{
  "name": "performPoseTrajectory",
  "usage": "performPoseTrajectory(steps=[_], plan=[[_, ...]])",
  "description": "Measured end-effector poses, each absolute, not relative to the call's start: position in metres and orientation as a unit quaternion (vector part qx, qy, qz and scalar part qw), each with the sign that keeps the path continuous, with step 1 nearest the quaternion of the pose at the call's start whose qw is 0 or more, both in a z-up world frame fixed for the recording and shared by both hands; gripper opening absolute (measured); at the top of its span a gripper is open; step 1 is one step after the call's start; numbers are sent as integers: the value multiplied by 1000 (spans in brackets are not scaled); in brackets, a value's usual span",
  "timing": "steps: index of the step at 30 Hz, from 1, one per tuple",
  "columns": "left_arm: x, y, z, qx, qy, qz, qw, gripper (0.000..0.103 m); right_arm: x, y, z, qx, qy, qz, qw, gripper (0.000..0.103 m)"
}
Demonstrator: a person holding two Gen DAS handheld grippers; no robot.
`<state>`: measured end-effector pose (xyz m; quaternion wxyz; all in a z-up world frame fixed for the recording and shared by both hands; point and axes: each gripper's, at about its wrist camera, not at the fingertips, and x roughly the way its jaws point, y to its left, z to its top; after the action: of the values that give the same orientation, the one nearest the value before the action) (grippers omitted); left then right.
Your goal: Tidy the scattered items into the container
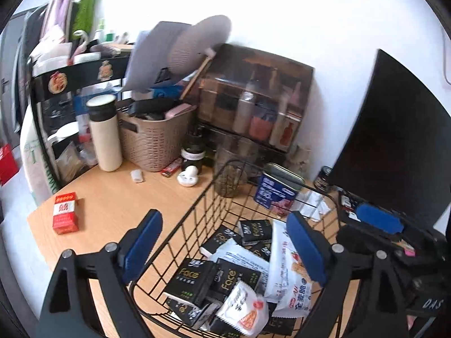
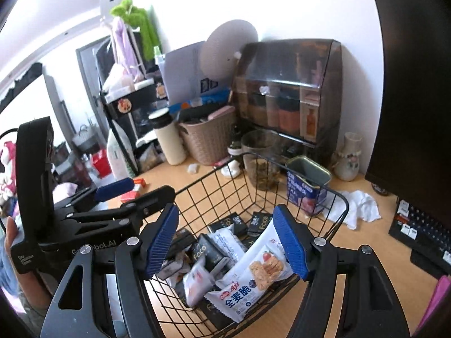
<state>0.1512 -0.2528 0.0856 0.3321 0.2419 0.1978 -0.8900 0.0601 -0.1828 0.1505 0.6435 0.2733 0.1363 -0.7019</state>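
Wire basket [image 1: 197, 225] sits on the wooden desk [image 1: 112, 202] and serves as reference. Inside it: black "Face" tissue packs [image 1: 191, 281], white snack packets [image 1: 242, 307] and a cracker packet [image 2: 253, 276], piled loosely on the basket floor. Left wrist view only: a red cigarette pack [image 1: 65, 212] lies on the desk well left of the basket, still outside it; a small white cap [image 1: 137, 175] and a white earbud case [image 1: 188, 177] lie beyond the basket's far-left corner, near the woven bin [image 1: 155, 138]. Right wrist view only: crumpled white tissue [image 2: 355, 205] on the desk just right of the basket, a small vase [image 2: 348, 157] behind it, and a keyboard [image 2: 422, 236] farther right. A blue tin [image 1: 277, 188] stands just behind the basket's far rim in both views. Left gripper [image 1: 225, 245] is tilted downward over the basket's near-left rim, jaws spread wide, nothing between the pads. Right gripper [image 2: 229, 242] is tilted downward over the basket's near side, jaws apart and empty, the cracker packet lying below them.
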Motion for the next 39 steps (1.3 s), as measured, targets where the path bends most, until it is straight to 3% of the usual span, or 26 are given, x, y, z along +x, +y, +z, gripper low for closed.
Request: performPoseTrajectory(steps=[6, 16, 20, 28, 39], plan=[[145, -241, 95, 227, 204, -902, 307, 91, 52, -171, 156, 277, 132, -708, 636, 70], [91, -163, 110, 246, 136, -935, 218, 96, 16, -81, 173, 272, 117, -779, 553, 71], [61, -122, 107, 267, 109, -944, 160, 97, 2, -28, 174, 272, 107, -817, 496, 78], [27, -50, 88, 314, 90, -942, 82, 97, -19, 76, 150, 310, 78, -860, 399, 90], [16, 7, 54, 357, 57, -931, 55, 97, -26, 135, 108, 343, 80, -862, 365, 91]])
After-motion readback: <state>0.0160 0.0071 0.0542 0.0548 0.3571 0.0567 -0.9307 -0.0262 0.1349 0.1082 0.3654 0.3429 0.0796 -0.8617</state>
